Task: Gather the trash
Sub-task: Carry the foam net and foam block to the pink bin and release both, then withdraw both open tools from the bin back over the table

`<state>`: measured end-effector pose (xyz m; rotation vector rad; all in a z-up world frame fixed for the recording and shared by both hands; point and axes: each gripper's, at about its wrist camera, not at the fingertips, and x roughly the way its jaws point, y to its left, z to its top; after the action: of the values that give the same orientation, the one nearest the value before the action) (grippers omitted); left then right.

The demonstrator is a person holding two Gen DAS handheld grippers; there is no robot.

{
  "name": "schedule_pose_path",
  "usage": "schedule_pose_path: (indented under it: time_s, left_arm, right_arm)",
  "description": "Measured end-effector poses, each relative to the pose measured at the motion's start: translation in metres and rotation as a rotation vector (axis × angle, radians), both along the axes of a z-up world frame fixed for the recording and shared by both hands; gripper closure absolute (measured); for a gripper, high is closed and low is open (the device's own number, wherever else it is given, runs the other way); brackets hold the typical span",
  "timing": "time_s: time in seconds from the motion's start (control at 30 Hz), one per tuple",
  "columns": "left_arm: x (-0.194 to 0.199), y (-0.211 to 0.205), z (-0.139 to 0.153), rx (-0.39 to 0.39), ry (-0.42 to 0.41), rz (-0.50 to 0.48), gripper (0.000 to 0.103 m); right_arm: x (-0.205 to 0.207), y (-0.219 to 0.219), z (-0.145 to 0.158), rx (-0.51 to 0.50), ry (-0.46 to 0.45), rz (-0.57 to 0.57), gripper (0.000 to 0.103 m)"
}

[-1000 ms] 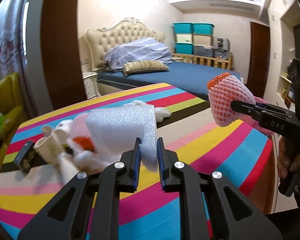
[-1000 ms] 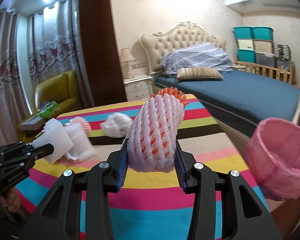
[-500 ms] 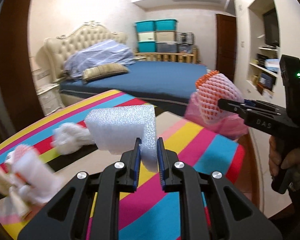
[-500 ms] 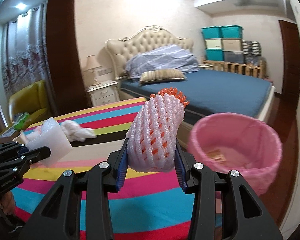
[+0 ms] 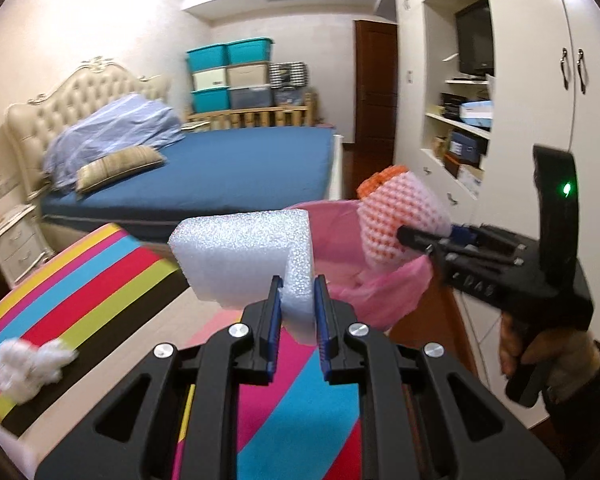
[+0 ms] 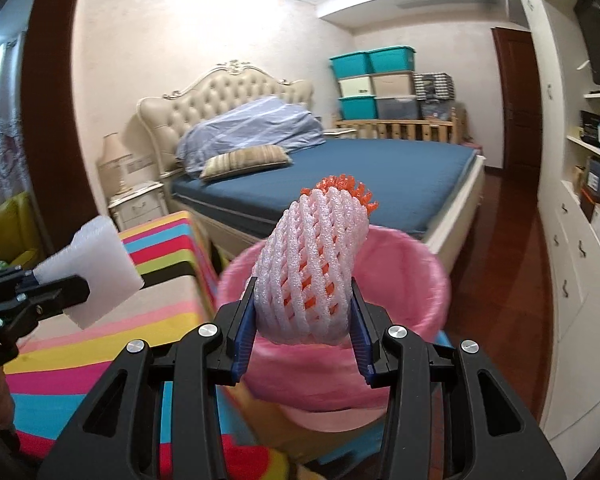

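Note:
My left gripper [image 5: 297, 308] is shut on a white L-shaped foam block [image 5: 244, 252], held above the striped table's right end; the block also shows in the right wrist view [image 6: 96, 268]. My right gripper [image 6: 302, 312] is shut on a pink and orange foam fruit net [image 6: 316, 264], held over the pink-lined trash bin [image 6: 412, 264]. In the left wrist view the net [image 5: 400, 220] hangs above the bin [image 5: 332, 236], just right of the foam block.
A striped tablecloth [image 5: 100, 280] covers the table; a crumpled white tissue [image 5: 28, 364] lies on it at left. A bed [image 5: 228, 168] stands behind. White cabinets and shelves [image 5: 500, 120] stand on the right, and wooden floor [image 6: 512, 240] lies beyond the bin.
Both grippers have swung right, away from the trash pile on the table, to the pink bin. The net is now over the bin and the foam block is near its rim.

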<state>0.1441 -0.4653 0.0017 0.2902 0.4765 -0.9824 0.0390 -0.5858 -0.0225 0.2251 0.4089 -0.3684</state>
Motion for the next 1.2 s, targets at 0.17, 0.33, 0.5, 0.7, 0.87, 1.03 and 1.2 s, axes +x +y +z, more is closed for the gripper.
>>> schedule_pose_path:
  time_s: [0.17,0.33,0.5,0.7,0.87,1.03,1.2]
  left_arm:
    - [0.012,-0.055,-0.002,-0.004,0.012,-0.049,0.088]
    - [0.036,-0.094,-0.007,-0.008,0.071,-0.067,0.088]
    - [0.058,-0.117,-0.013,-0.022,0.134,-0.068,0.088]
    - [0.079,-0.123,-0.026,-0.026,0.2,-0.028,0.042]
    - [0.086,-0.084,-0.023,-0.038,0.155,0.096,0.015]
    - [0.084,-0.026,-0.016,-0.041,0.112,0.219,0.005]
    - [0.075,0.028,-0.008,-0.006,0.052,0.282,0.005]
  right_arm:
    - [0.007,-0.032,-0.009,-0.016,0.029,-0.035,0.062]
    - [0.018,-0.04,-0.017,-0.059,0.065,-0.053,0.062]
    - [0.028,-0.049,-0.027,-0.07,0.093,-0.045,0.06]
    - [0.041,-0.041,-0.034,-0.104,0.135,-0.047,0.038]
    - [0.03,-0.034,-0.036,-0.129,0.144,-0.067,0.031]
    - [0.023,-0.02,-0.032,-0.125,0.138,-0.048,0.029]
    - [0.029,0.012,-0.021,-0.124,0.112,0.022,0.027]
